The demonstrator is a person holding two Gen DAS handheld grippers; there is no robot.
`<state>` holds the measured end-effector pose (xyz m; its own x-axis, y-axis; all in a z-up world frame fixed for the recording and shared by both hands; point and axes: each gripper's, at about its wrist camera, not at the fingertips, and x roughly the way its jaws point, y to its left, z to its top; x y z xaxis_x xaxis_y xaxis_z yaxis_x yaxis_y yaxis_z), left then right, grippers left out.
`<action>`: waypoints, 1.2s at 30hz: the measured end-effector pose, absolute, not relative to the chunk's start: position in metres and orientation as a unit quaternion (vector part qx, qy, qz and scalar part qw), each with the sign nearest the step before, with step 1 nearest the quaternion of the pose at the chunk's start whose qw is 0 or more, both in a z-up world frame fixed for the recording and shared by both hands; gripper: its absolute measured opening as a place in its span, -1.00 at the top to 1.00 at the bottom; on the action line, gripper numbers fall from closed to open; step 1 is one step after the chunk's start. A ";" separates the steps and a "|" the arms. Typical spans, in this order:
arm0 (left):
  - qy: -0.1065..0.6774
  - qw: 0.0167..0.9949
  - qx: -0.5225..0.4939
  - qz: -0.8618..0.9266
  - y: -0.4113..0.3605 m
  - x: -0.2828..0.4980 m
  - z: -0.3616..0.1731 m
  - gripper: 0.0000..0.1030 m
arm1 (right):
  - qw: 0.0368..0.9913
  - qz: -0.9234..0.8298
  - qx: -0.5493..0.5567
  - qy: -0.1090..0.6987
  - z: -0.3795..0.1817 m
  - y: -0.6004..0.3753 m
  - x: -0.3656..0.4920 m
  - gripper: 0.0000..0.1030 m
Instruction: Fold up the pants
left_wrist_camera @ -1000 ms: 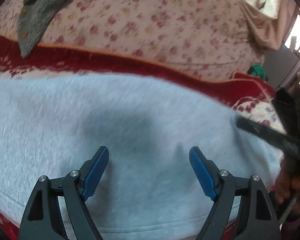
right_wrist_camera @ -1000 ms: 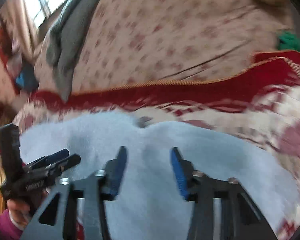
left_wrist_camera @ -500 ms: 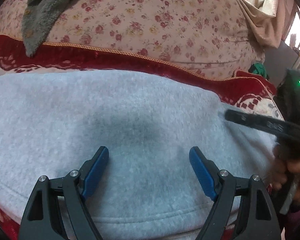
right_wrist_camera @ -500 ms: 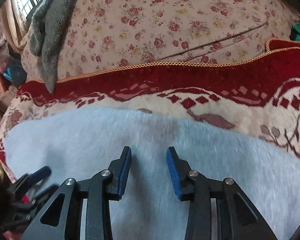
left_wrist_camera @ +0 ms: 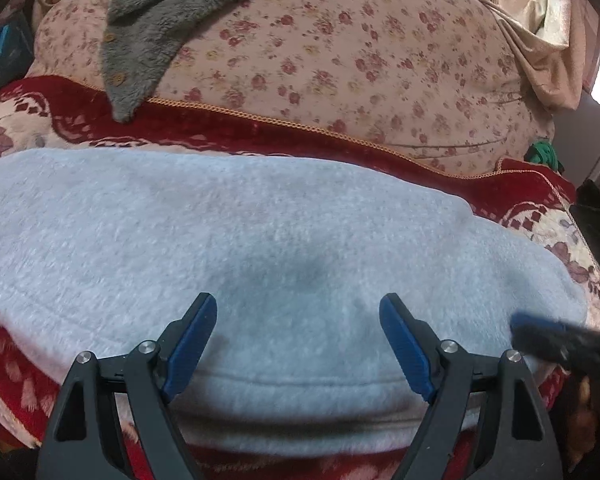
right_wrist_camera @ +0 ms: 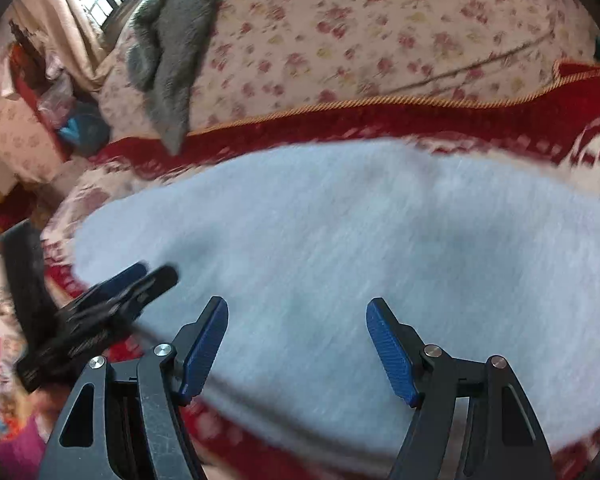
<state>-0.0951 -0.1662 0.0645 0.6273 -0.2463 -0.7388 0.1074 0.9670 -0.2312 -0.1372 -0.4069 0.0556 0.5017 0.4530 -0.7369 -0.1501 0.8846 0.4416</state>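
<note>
I am holding the left gripper (left_wrist_camera: 298, 340) low over the pants (left_wrist_camera: 260, 248), a pale grey fleece bundle lying across the middle of both frames on the red patterned blanket (left_wrist_camera: 228, 128) of the bed; its fingers (left_wrist_camera: 190, 342) are standing spread, nothing between them, with the stitched hem running just beneath them at the lower centre. I am holding the right gripper (right_wrist_camera: 298, 344) over the same cloth, fingers (right_wrist_camera: 204, 346) likewise spread and empty; the right wrist view is blurring, so fine folds there cannot be read. Each gripper is also appearing at the edge of the other's frame: the right at the lower right of the left wrist view, the left at the lower left of the right wrist view. A floral quilt (left_wrist_camera: 360, 52) and a grey garment (left_wrist_camera: 160, 16) are occupying the upper part of both frames. Judged risks: closing on the thick fleece may be catching only the top layer, so the fold would be separating; pinching too deep may be dragging the blanket along; uneven lifting between the two grippers may be skewing the edges.
</note>
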 end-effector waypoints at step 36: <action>0.420 0.897 -0.104 -0.087 -0.153 -0.117 0.059 -0.61 | 0.808 0.197 0.247 0.497 0.024 -0.409 -0.180 0.21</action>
